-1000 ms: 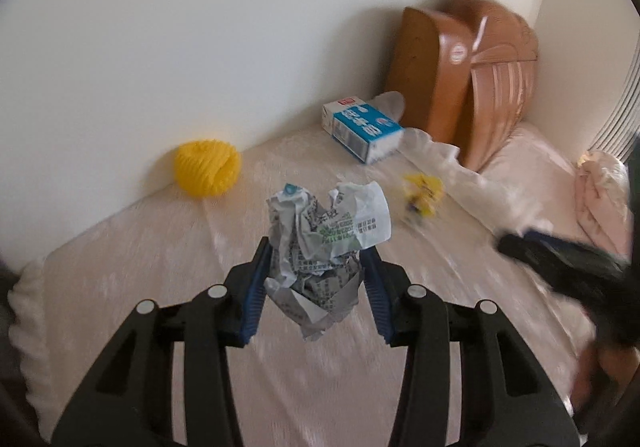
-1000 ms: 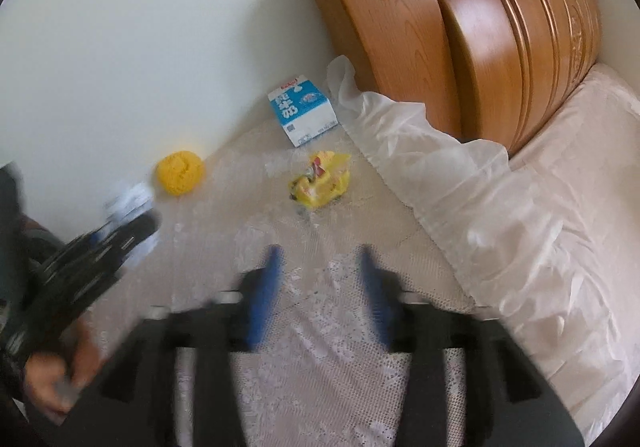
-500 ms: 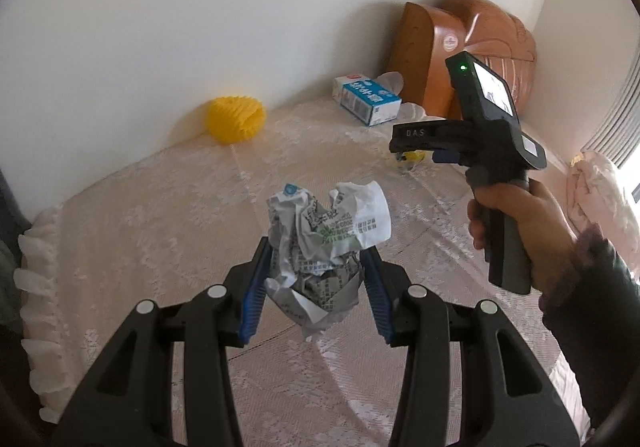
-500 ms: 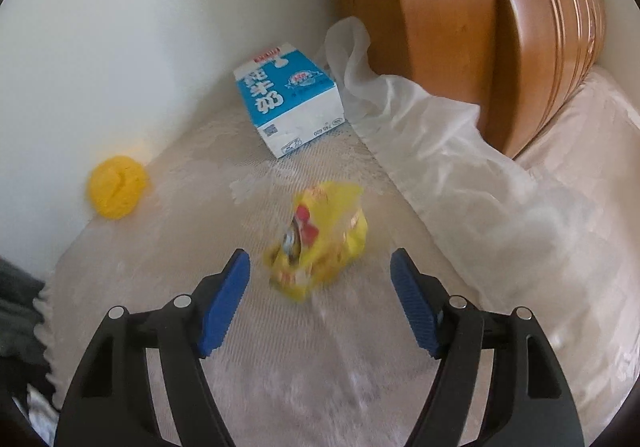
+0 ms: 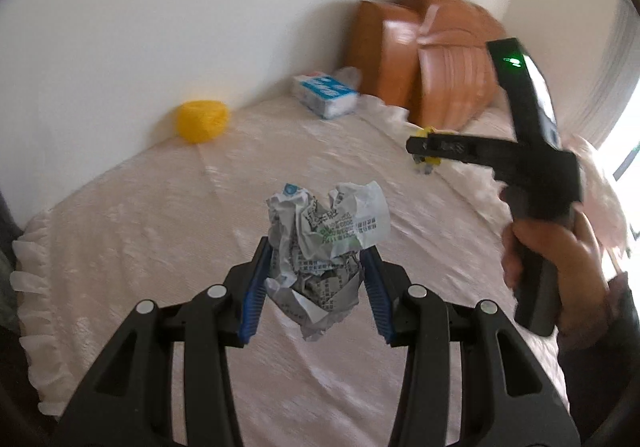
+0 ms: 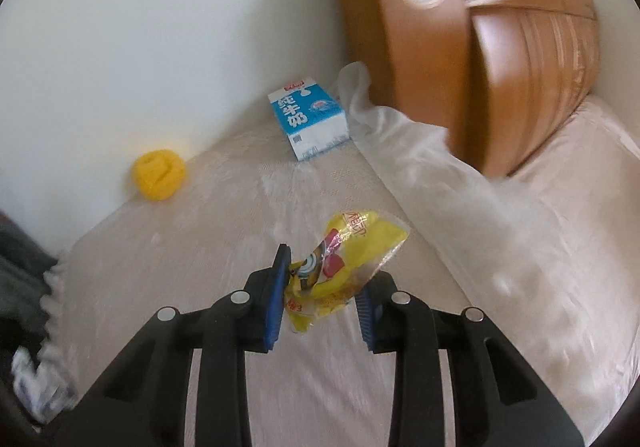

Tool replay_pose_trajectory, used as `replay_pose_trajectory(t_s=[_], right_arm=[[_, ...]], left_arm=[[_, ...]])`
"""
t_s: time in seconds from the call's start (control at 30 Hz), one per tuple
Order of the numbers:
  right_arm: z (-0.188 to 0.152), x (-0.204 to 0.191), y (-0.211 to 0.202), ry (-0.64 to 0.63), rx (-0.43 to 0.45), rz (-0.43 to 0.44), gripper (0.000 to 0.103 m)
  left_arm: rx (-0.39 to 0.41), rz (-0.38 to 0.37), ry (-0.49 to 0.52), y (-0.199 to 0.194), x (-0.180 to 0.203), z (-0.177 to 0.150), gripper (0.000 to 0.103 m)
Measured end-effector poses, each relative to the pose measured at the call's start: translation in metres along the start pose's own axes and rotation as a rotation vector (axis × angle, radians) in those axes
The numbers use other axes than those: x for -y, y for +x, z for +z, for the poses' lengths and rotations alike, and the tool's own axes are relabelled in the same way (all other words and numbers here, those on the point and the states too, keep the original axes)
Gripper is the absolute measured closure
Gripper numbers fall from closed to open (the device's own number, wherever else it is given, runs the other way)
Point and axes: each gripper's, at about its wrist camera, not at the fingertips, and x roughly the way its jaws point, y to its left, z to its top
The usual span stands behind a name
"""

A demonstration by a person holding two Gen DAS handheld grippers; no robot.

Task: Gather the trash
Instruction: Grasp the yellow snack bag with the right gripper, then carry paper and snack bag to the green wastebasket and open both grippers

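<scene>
The crumpled printed paper (image 5: 326, 243) sits clamped between the blue pads of my left gripper (image 5: 316, 283), held up above the lace bedspread (image 5: 140, 231). The yellow snack wrapper (image 6: 340, 267) lies between the fingers of my right gripper (image 6: 322, 295), pinched by both pads (its far end sticks out ahead). Beyond the right tool stands a blue milk carton (image 6: 310, 119) near the wall; ahead to its left, a yellow ball (image 6: 159, 175).

The right gripper (image 6: 322, 289) has closed on the yellow wrapper (image 6: 340, 267)
</scene>
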Motion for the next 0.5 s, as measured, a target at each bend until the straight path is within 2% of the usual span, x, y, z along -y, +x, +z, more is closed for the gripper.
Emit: replay_pose_trajectory(t_s=[0.03, 0.07, 0.13, 0.17, 0.23, 0.27, 0.33, 0.5], right_arm=[[-0.005, 0.005, -0.01, 0.005, 0.004, -0.004, 0.072], [-0.028, 0.016, -0.037, 0.024, 0.013, -0.016, 0.072], [-0.038, 0.021, -0.056, 0.037, 0.013, -0.031, 0.072], [-0.063, 0.033, -0.08, 0.061, 0.009, -0.054, 0.072], [-0.075, 0.038, -0.093, 0.079, 0.002, -0.068, 0.072], [-0.101, 0.05, -0.113, 0.116, -0.009, -0.087, 0.072], [-0.119, 0.062, -0.132, 0.149, -0.016, -0.099, 0.072], [-0.2, 0.106, -0.18, 0.311, -0.044, -0.195, 0.072]], left_arm=[[0.0, -0.016, 0.018, -0.004, 0.008, -0.004, 0.059], [-0.001, -0.032, 0.035, -0.008, 0.016, -0.008, 0.059], [-0.006, -0.08, 0.072, -0.017, 0.035, -0.018, 0.059], [-0.009, -0.097, 0.084, -0.02, 0.041, -0.022, 0.059], [-0.019, -0.15, 0.126, -0.028, 0.062, -0.033, 0.059], [-0.023, -0.168, 0.145, -0.03, 0.07, -0.037, 0.059], [-0.033, -0.203, 0.19, -0.035, 0.088, -0.046, 0.059], [-0.059, -0.3, 0.316, -0.045, 0.136, -0.067, 0.059]])
